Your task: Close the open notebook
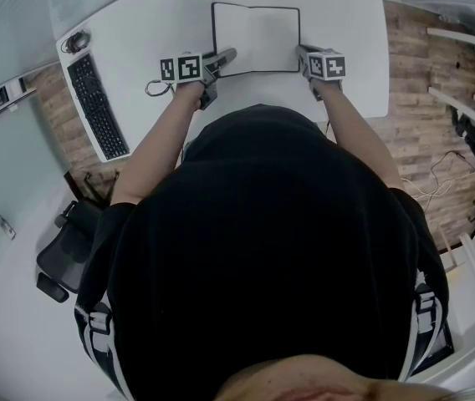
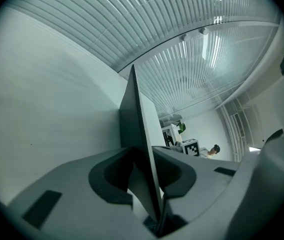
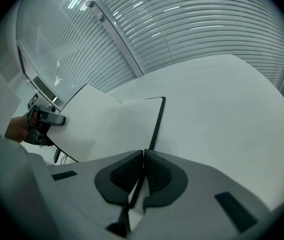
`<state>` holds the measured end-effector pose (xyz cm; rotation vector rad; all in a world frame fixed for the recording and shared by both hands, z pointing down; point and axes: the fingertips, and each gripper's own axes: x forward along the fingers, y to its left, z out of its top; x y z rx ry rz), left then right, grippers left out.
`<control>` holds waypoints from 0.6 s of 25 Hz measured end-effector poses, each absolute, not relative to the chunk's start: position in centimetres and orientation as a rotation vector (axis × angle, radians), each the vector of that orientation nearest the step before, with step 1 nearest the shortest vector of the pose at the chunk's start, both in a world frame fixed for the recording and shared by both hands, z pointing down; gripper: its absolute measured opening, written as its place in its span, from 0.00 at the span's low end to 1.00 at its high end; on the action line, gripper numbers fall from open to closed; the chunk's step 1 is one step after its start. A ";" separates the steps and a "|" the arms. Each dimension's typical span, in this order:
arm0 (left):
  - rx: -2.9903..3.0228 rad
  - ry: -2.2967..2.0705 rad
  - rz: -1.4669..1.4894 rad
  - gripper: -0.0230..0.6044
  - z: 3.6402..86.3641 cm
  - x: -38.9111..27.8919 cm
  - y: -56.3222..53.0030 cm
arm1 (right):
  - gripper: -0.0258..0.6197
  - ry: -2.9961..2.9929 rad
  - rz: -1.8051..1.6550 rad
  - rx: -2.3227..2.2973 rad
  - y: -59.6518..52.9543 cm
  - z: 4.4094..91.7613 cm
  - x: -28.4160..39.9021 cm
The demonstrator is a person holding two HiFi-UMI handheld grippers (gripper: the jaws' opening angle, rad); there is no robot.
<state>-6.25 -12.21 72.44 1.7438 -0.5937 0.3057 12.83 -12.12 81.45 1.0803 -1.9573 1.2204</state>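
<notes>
The notebook (image 1: 254, 36) lies open on the white table (image 1: 129, 15). The right gripper (image 1: 304, 52) is clamped on its right cover's near corner, probably to anchor it. The left gripper (image 1: 223, 56) straddles the left cover's edge, jaws seemingly slack, placed to fold it over.

surface: white table (image 1: 346, 23) | on it: open notebook (image 1: 258, 36), keyboard (image 1: 95, 107)
</notes>
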 end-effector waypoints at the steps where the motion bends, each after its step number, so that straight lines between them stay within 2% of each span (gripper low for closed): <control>1: 1.752 -0.592 0.309 0.20 72.2 -6.2 -12.1 | 0.10 -1.958 1.219 1.079 -12.1 81.5 12.8; 6: 1.779 -0.589 0.346 0.25 71.7 -5.9 -11.8 | 0.10 -1.970 1.199 1.061 -11.9 81.7 12.9; 15: 1.818 -0.574 0.341 0.27 69.9 -4.7 -11.8 | 0.10 -1.995 1.202 1.060 -11.7 81.7 13.1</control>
